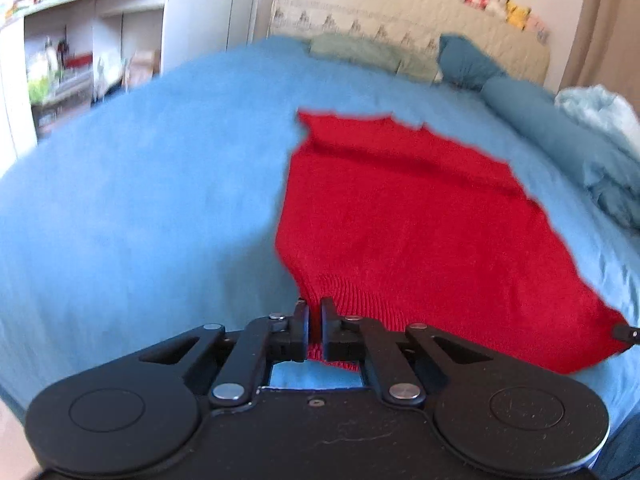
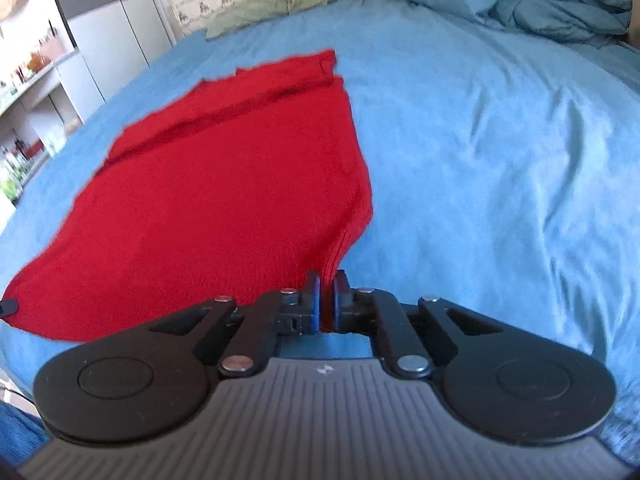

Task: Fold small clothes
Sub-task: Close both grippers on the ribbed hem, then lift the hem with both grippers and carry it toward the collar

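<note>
A red knitted garment (image 1: 404, 216) lies spread on a blue bed cover (image 1: 140, 200). My left gripper (image 1: 315, 312) is shut on the garment's near ribbed hem at its left corner. In the right wrist view the same garment (image 2: 216, 184) stretches away to the left, and my right gripper (image 2: 327, 284) is shut on its near right corner. The tip of the right gripper shows at the right edge of the left wrist view (image 1: 624, 332), and the left gripper's tip shows at the left edge of the right wrist view (image 2: 8, 306). The far edge of the garment is folded into a ridge.
The blue bed cover (image 2: 500, 152) fills both views. Pillows (image 1: 468, 60) and a headboard (image 1: 400, 12) with plush toys lie at the far end. A crumpled blue duvet (image 2: 552, 4) lies at the far right. White shelves (image 1: 80, 40) stand to the left.
</note>
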Motion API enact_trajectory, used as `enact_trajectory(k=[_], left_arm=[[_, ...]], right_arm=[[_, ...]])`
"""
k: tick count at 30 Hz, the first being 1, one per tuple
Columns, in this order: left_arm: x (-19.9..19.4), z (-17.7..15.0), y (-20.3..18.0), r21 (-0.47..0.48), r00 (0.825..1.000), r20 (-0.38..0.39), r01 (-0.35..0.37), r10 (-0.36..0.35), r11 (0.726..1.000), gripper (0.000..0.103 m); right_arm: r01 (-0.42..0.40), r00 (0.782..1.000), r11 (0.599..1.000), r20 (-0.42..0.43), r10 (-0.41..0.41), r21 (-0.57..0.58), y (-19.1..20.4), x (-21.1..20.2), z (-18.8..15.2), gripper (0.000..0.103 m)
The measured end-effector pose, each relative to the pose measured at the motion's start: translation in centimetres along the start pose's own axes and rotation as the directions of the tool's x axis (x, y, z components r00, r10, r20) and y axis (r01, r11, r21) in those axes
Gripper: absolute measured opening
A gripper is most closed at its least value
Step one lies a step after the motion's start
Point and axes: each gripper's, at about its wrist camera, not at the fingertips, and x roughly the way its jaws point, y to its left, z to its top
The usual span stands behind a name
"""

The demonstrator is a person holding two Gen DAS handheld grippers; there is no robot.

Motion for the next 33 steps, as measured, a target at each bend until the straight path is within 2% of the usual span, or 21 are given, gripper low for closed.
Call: enact_trajectory(k=[4, 9, 13, 17, 20, 22, 25, 28, 32, 33], left_arm=[[-0.8, 5.4, -1.0, 0.023, 0.995, 0.101, 0.006, -0.009, 1.000, 0.005], [2.0, 15.0, -2.9, 0.057, 0.980, 0.198, 0.001, -0.013, 0.998, 0.005], [7.7, 23.1, -4.8, 0.070, 0.966, 0.256, -0.051, 0.032, 0.996, 0.005], [15.9, 28.0, -5.4, 0.028, 0.965, 0.245, -0.103, 0.093, 0.994, 0.005], [23.3, 29.5, -5.1, -0.018, 0.969, 0.211, -0.129, 0.130, 0.991, 0.005], [27.6, 29.3, -5.0, -0.036, 0.973, 0.172, -0.147, 0.151, 0.989, 0.005], [32.5, 28.1, -4.4, -0.048, 0.982, 0.104, -0.155, 0.159, 0.987, 0.005], [34.7, 27.9, -4.1, -0.027, 0.986, 0.060, -0.152, 0.154, 0.988, 0.005], [35.2, 29.2, -4.7, 0.032, 0.985, 0.033, -0.170, 0.168, 0.985, 0.005], [35.3, 29.6, -4.9, 0.035, 0.984, 0.021, -0.177, 0.176, 0.984, 0.012]], right_arm=[[-0.054, 0.997, 0.998, 0.050, 0.053, 0.018, 0.7, -1.3, 5.4, 0.021], [-0.131, 0.979, 0.991, 0.158, 0.131, -0.013, 2.3, -0.4, 16.2, 0.021], [-0.158, 0.967, 0.987, 0.203, 0.151, 0.018, 3.6, 3.8, 25.7, 0.021], [-0.104, 0.977, 0.993, 0.195, 0.092, 0.052, 4.8, 12.3, 32.6, 0.021], [-0.070, 0.982, 0.996, 0.182, 0.059, 0.058, 4.9, 20.5, 34.7, 0.021], [-0.046, 0.987, 0.998, 0.157, 0.037, 0.054, 4.7, 25.6, 34.3, 0.021], [-0.012, 0.991, 1.000, 0.132, 0.009, 0.025, 4.3, 31.0, 33.7, 0.021], [-0.011, 0.992, 1.000, 0.124, 0.009, 0.018, 4.2, 33.7, 33.7, 0.021], [-0.002, 0.995, 1.000, 0.095, 0.003, -0.002, 4.2, 34.9, 34.9, 0.021], [-0.001, 0.997, 1.000, 0.083, 0.001, -0.004, 4.1, 34.9, 35.1, 0.022]])
